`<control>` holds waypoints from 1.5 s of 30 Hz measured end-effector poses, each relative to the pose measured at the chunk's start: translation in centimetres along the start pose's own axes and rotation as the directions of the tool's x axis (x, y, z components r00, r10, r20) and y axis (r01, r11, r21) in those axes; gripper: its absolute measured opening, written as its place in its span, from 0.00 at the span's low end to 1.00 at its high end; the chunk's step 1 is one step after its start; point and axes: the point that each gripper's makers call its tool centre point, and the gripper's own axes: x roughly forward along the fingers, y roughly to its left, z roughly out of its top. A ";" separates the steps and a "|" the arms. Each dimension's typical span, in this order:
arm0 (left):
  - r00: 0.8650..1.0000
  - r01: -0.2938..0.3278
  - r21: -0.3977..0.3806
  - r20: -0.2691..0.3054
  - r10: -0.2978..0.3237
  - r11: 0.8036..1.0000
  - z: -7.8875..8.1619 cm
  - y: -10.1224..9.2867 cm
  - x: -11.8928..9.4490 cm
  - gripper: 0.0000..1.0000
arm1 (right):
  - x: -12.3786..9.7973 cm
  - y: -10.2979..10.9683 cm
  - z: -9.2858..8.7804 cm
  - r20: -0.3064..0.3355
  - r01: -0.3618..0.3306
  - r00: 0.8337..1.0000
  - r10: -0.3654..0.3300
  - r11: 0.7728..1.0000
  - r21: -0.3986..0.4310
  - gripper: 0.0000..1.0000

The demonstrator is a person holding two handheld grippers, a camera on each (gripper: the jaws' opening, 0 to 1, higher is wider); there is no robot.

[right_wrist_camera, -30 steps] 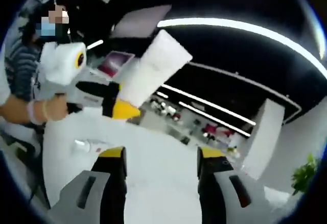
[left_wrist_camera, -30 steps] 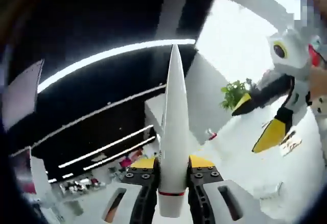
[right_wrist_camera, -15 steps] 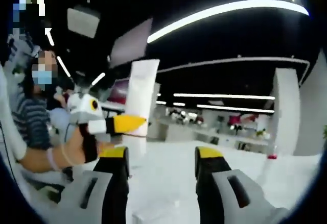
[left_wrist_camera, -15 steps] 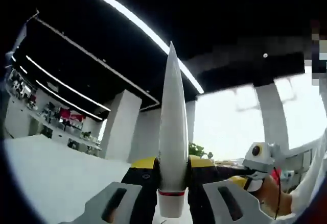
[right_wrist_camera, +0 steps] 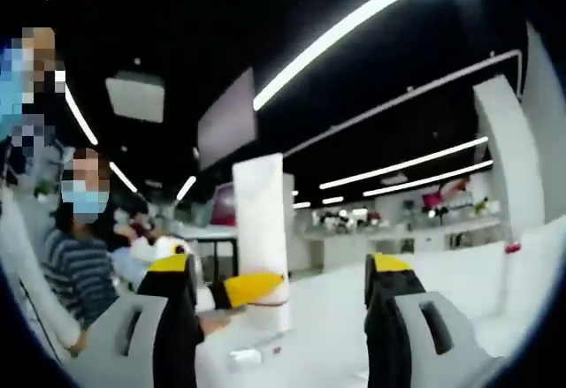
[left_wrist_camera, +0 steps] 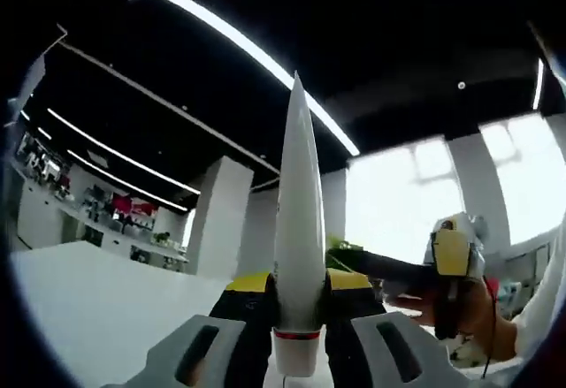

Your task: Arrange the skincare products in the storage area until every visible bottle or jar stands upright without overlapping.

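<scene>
While the left tool [left_wrist_camera: 299, 295], clamped on a white tube [left_wrist_camera: 299, 229], has steadied upright, the right tool [right_wrist_camera: 283, 295] gapes empty, so placing comes next.

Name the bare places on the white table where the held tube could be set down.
Bare table lies left of the left gripper holding the tube. More lies between the right gripper's jaws. It is crowded beside the small bottle.

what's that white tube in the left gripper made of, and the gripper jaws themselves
The white tube looks like soft squeeze plastic with a satin sheen: it tapers to a flat crimped end, and a thin red band rings it near the jaws. The left gripper appears to be hard moulded plastic: matte grey bodies, black jaws with visible screw heads, and yellow tips that could be rubbery pads, though that is uncertain.
</scene>
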 end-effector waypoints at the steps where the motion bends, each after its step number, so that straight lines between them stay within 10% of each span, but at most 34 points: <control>1: 1.000 -0.004 0.022 -0.011 0.004 1.000 -0.1 -0.2 0.0 0.19 | 0.0 -0.2 -0.1 -0.014 0.032 0.999 -0.033 0.998 -0.047 0.67; 4: 1.000 -0.012 0.062 -0.014 0.013 0.998 -0.1 -0.6 0.0 0.19 | 0.2 -0.1 1.1 0.035 0.076 0.997 -0.071 0.986 -0.150 0.61; 20: 0.999 -0.037 0.153 -0.008 0.039 0.987 0.2 -1.3 -1.2 0.19 | 2.9 3.0 1.7 0.033 -0.004 0.999 0.008 0.992 -0.126 0.85; 34: 0.996 -0.080 0.183 -0.031 0.087 0.980 -0.4 -0.8 -0.9 0.19 | 3.1 2.3 0.9 -0.017 0.013 1.000 -0.014 0.997 -0.072 0.74; 45: 0.989 -0.084 0.274 -0.090 0.113 0.958 -2.5 -1.5 -0.2 0.19 | 3.3 1.6 0.0 -0.056 0.031 0.998 -0.032 0.999 -0.026 0.46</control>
